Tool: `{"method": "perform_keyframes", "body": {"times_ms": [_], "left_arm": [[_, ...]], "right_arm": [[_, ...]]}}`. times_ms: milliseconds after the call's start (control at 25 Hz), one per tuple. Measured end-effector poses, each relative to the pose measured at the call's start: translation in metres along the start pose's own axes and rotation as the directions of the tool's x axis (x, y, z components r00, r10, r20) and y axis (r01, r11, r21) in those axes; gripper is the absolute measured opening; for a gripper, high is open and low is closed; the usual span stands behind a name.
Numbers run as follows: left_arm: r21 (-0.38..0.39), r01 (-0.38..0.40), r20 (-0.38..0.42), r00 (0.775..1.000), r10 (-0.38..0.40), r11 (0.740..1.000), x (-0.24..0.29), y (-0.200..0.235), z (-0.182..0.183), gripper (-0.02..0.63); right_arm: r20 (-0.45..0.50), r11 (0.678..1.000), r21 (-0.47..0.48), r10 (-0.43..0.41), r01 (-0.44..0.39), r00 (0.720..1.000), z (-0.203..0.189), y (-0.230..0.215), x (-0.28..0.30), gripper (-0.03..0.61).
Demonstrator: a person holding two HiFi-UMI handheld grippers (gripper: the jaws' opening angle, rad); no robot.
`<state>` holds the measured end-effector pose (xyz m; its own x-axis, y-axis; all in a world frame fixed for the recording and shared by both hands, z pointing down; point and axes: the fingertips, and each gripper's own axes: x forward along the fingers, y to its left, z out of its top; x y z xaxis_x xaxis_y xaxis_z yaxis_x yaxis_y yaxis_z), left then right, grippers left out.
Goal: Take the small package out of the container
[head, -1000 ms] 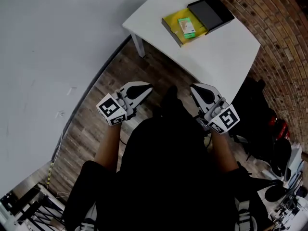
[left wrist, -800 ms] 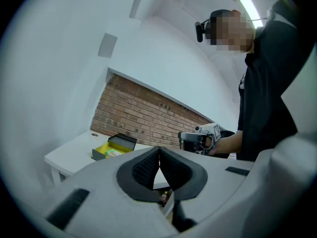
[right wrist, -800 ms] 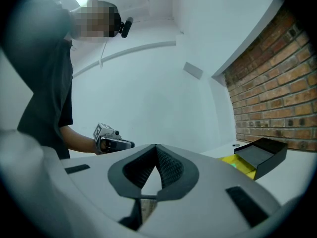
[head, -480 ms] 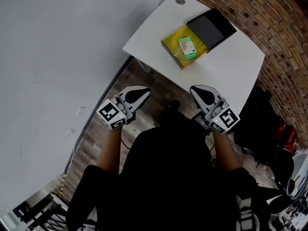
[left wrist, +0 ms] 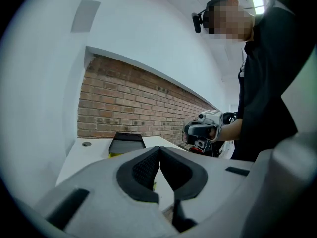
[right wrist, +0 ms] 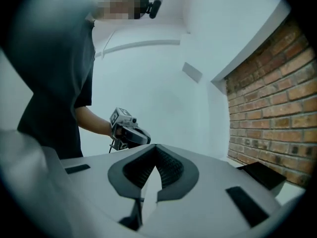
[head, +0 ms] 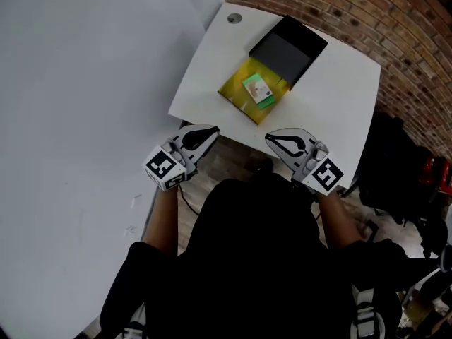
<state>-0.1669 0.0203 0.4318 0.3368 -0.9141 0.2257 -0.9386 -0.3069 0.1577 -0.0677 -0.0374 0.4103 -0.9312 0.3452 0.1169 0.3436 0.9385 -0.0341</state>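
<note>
A small green package (head: 257, 90) lies inside a yellow container (head: 236, 99) on the white table (head: 332, 83). The container's black lid (head: 286, 44) lies open beyond it. My left gripper (head: 210, 131) hovers at the table's near edge, left of the container, jaws shut and empty. My right gripper (head: 270, 139) hangs just short of the same edge, below the container, also shut and empty. In the left gripper view the shut jaws (left wrist: 159, 149) point at the black lid (left wrist: 126, 142), with the right gripper (left wrist: 203, 129) off to the side. The right gripper view shows its own shut gripper (right wrist: 156, 148) and the left gripper (right wrist: 128, 132).
A brick wall (head: 353, 9) runs behind the table and a white wall (head: 70, 83) stands along its left. Dark bags (head: 395, 168) sit on the floor right of the table. A round cable hole (head: 234, 18) is in the table's far corner.
The table and container have come nearer in the head view. Both grippers have moved forward, from over the wooden floor up to the table's near edge. Both stay shut.
</note>
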Motion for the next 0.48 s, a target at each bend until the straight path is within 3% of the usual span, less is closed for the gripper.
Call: {"method": "perform_keyframes", "body": {"times_ms": [280,480], "left_arm": [[0.084,0.12,-0.105,0.988,-0.111,0.989,0.05,0.03,0.006,0.015],[0.116,0.272,-0.237,0.942,-0.239,0.955,0.087,0.045,-0.001,0.017]], "right_arm": [[0.056,0.972,0.113,-0.212,0.204,0.976,-0.004,-0.045,-0.043,0.005],[0.037,0.925,0.139,-0.361,0.353,0.932,-0.015,-0.059,-0.074,0.005]]}}
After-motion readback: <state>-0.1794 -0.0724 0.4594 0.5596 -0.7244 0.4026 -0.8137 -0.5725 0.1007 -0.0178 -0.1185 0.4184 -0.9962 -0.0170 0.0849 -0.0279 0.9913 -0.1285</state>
